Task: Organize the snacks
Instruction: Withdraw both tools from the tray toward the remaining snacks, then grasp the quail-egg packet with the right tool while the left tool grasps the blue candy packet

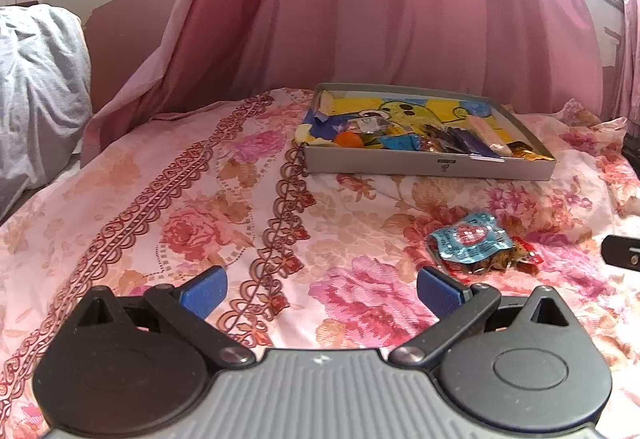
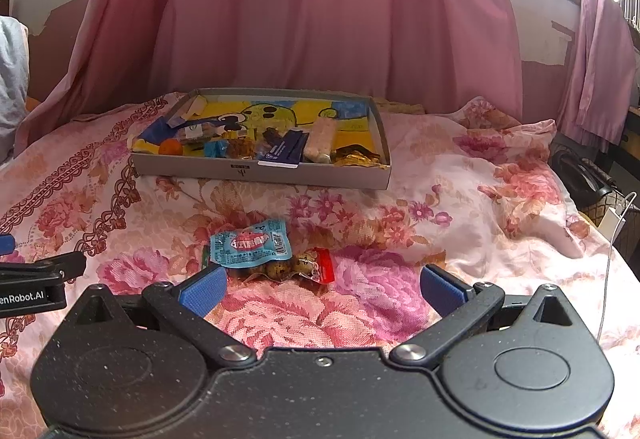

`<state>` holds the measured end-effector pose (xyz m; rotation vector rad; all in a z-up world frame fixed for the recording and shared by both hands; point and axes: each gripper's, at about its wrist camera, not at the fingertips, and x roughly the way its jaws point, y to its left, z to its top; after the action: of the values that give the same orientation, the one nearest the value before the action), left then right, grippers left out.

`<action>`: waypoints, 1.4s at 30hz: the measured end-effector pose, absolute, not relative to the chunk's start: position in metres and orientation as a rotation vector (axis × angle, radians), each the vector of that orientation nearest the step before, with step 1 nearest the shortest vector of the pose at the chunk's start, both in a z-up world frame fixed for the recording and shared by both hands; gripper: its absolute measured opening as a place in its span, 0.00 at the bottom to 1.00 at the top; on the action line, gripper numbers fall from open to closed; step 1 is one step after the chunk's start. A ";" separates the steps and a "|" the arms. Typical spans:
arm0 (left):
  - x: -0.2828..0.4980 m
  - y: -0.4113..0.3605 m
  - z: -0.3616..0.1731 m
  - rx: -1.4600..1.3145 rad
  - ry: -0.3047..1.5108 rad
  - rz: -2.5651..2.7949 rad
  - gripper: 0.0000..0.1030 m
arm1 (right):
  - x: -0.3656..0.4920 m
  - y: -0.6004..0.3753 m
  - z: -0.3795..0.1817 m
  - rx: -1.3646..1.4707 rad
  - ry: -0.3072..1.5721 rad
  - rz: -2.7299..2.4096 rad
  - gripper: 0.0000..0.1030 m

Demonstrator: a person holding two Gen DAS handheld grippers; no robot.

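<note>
Blue snack packet (image 2: 250, 248): lies flat on the bed, just ahead of the right hand-held gripper and a little toward its left finger; ahead and to the right of the left hand-held gripper (image 1: 470, 243). Long axis runs roughly across the right gripper's view, slightly raised at its right end.
Packet label: red-and-white oval with print; the characters cannot be read.
Clear packet with red end (image 2: 296, 268): touches the blue packet on its near right side, partly under it; holds speckled round pieces; long axis also crosswise.
Right hand-held gripper (image 2: 320, 289): blue-padded fingers set wide apart, holding nothing, low over the bed.
Left hand-held gripper (image 1: 322, 293): fingers set wide apart, holding nothing. Its body shows at the left edge of the right view, marked "enRobot.AI" (cut off).
Grey tray (image 2: 260, 175): well beyond both packets, long side facing the grippers; small dark label on the near wall, unreadable.
Tray contents: assorted wrapped snacks along the near wall, over a yellow cartoon-printed base.
Bed cover (image 2: 460, 207): pink floral fabric.
Pink curtain (image 2: 320, 19): hangs behind the tray.
</note>
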<state>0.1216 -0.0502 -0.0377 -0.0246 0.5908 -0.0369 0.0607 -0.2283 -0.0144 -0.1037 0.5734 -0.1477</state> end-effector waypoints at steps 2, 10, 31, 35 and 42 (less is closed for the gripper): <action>0.120 -0.049 -0.038 -0.020 0.586 -0.016 1.00 | 0.061 -0.228 -0.014 -0.104 0.569 -0.146 0.99; 0.114 -0.041 -0.034 -0.031 0.588 0.016 1.00 | 0.060 -0.234 -0.015 -0.055 0.562 -0.151 0.99; 0.168 -0.073 -0.016 0.034 0.630 -0.161 1.00 | 0.095 -0.270 -0.018 0.066 0.656 -0.157 0.99; 0.186 -0.076 -0.019 0.038 0.637 -0.190 1.00 | 0.114 -0.270 -0.021 -0.019 0.675 -0.137 0.99; 0.214 -0.087 -0.033 0.046 0.669 -0.223 1.00 | 0.145 -0.277 -0.034 -0.127 0.708 -0.128 0.99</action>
<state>0.2141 -0.0870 -0.0329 0.0456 0.6691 -0.2233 0.1447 -0.2770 -0.0339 -0.1270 0.7081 -0.1277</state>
